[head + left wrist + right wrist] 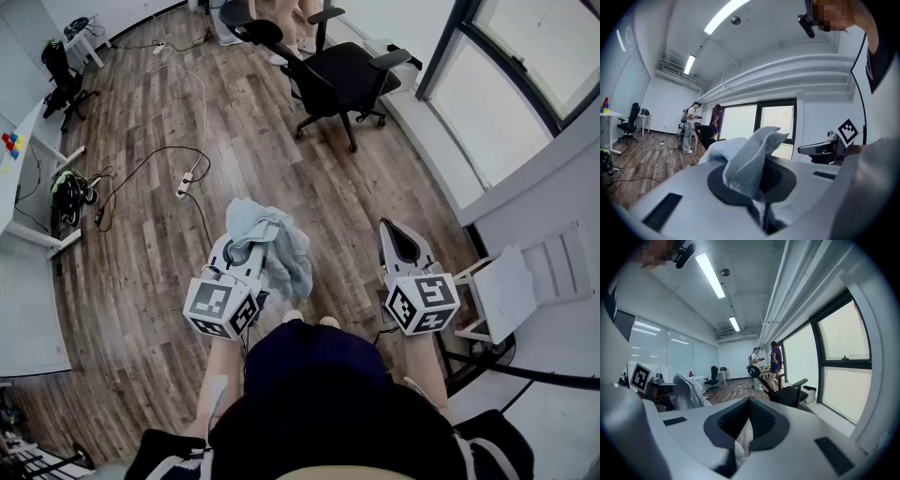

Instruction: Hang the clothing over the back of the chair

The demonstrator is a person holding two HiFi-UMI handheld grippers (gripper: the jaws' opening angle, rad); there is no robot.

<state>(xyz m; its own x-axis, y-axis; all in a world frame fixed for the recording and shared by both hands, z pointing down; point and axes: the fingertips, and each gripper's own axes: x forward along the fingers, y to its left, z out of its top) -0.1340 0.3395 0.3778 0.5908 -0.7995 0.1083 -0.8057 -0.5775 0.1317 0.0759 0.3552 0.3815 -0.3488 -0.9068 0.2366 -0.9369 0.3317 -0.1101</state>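
A crumpled light blue garment [274, 246] bunches over the front of my left gripper [242, 255], which is shut on it. In the left gripper view a fold of the garment [752, 161] stands up from between the closed jaws. My right gripper [386, 226] is held level beside it, shut, with nothing in it; its tips [750, 401] meet. The black office chair [342, 75] stands well ahead across the wood floor, its back to the left, and it also shows in the right gripper view as the chair [787, 394]. The garment [691, 390] hangs at that view's left.
A power strip [185, 184] and cables lie on the floor ahead left. A white desk [21, 173] runs along the left. A white rack [525, 281] stands close at my right below the windows [506, 89]. Two people [691, 127] stand behind the chair.
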